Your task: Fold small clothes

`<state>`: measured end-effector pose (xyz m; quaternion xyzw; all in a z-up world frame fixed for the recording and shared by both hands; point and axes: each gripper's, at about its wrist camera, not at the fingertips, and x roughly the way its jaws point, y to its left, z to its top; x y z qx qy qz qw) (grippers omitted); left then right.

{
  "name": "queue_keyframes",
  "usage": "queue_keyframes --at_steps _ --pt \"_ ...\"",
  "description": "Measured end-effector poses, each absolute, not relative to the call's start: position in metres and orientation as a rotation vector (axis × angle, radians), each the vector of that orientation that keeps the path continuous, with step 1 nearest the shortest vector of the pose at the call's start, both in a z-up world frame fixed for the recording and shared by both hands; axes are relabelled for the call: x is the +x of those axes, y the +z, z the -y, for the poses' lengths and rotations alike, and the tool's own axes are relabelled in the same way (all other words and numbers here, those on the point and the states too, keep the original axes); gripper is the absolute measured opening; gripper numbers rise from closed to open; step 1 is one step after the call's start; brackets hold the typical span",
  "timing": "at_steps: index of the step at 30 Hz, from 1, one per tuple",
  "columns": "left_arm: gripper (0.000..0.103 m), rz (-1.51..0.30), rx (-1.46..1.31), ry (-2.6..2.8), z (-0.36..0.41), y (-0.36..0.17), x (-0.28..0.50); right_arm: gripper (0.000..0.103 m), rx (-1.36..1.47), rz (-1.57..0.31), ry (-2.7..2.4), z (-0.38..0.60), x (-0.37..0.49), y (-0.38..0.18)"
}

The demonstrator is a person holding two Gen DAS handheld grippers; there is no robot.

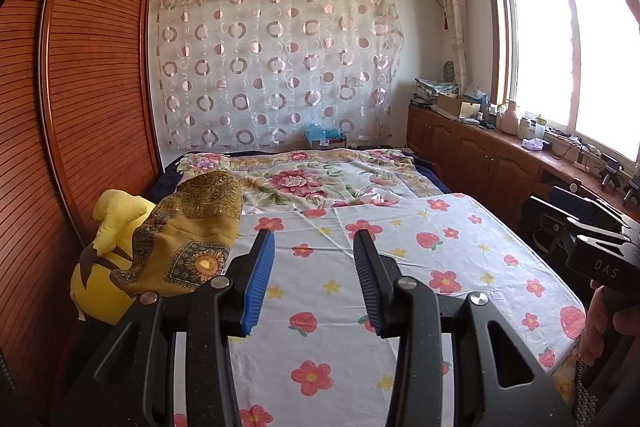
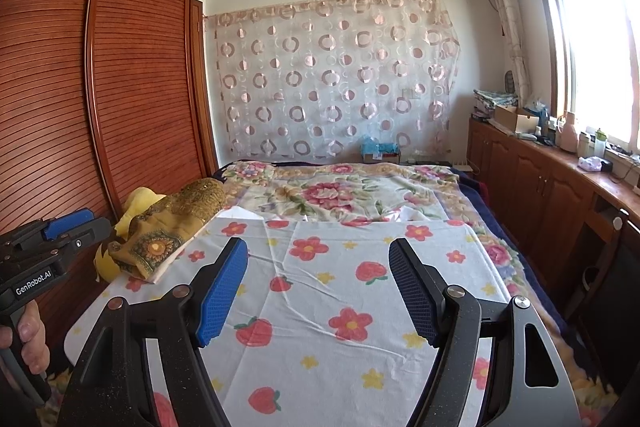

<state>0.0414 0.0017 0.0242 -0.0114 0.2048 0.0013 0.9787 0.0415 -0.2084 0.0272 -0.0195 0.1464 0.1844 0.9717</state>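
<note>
Left wrist view
Gripper state: my left gripper point(image 1: 314, 239) hangs above the bed with its jaws apart and nothing between them.
Garment: the mustard patterned cloth point(image 1: 192, 227), which I take to be the small piece to fold, lies bunched at the bed's left edge, draped over a yellow plush toy point(image 1: 108, 259).
Work surface: the strawberry-and-flower sheet point(image 1: 400, 267) is spread flat on the bed ahead of the fingers.
Risk: if I pinch low into that heap I could catch the toy along with the cloth and drag both.
Risk: the heap sits at the very edge by the wardrobe point(image 1: 80, 87); a careless tug may tip it off that side, where I cannot see.

Right wrist view
Gripper state: my right gripper point(image 2: 318, 259) is also spread wide and empty, held over the sheet.
Garment: the cloth point(image 2: 164, 231) lies well to the left of these fingers, nearer my other gripper point(image 2: 56, 239), which shows at the frame's left edge.
Risk: reaching across for it would bring the two tools close; I judge a collision possible.
Risk: the sheet shows creases beneath me, so a low pass could snag it rather than the garment.
Unknown: how the cloth is layered, or where its corners lie, I cannot tell from either view, so a blind grab may take several layers at once.
</note>
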Motion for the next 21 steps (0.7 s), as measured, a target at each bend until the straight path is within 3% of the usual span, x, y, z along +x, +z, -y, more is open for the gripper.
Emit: queue_keyframes --at_steps 21 --pt "0.042 -0.408 -0.021 0.003 -0.0037 0.0234 0.0401 0.075 -0.043 -0.292 0.373 0.2133 0.0442 0.0271"
